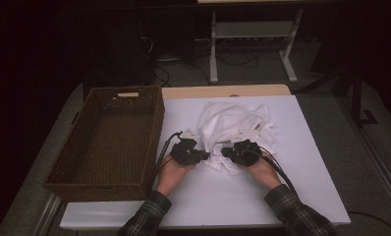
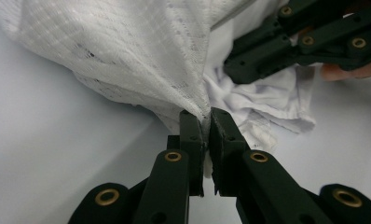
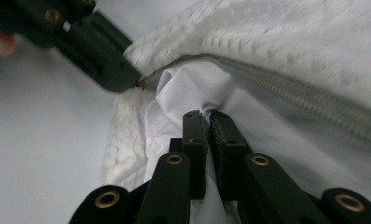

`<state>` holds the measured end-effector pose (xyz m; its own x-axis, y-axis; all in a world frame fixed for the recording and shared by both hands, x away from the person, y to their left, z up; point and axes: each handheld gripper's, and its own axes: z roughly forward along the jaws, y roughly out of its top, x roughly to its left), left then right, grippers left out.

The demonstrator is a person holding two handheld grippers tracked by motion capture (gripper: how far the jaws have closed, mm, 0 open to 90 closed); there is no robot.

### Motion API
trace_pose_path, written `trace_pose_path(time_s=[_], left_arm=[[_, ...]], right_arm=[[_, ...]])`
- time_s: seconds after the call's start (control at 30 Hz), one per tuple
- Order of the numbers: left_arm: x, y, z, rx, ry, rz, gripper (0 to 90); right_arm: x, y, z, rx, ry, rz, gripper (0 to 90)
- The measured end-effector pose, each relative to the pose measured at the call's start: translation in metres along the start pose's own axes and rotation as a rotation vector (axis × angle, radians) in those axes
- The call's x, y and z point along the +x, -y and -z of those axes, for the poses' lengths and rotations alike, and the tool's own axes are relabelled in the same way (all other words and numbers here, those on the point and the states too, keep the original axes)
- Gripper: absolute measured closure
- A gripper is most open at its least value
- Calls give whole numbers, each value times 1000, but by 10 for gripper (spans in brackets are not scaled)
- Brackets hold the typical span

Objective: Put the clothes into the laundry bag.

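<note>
On the white worktop [image 1: 301, 162], beside the wicker basket [image 1: 107, 142], the crumpled white garment [image 1: 235, 125] is pinched by left gripper [image 2: 206, 122] and right gripper [image 3: 207, 120], so spreading evenly apart should keep both edges from slipping.

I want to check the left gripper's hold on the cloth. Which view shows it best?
The left gripper view: the left gripper is pinching the white garment up close. The high view shows it small and dark; the right gripper view catches its jaw tip at the garment's edge.
</note>
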<state>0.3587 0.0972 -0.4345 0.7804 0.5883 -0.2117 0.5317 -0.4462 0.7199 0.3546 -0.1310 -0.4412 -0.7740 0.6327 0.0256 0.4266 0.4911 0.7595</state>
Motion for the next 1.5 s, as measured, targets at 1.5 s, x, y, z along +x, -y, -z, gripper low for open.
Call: trace_pose_path(time_s=[1.5], left_arm=[[-3, 3, 16, -21, -57, 12, 698]], right_arm=[[-13, 8, 45, -91, -20, -21, 552]])
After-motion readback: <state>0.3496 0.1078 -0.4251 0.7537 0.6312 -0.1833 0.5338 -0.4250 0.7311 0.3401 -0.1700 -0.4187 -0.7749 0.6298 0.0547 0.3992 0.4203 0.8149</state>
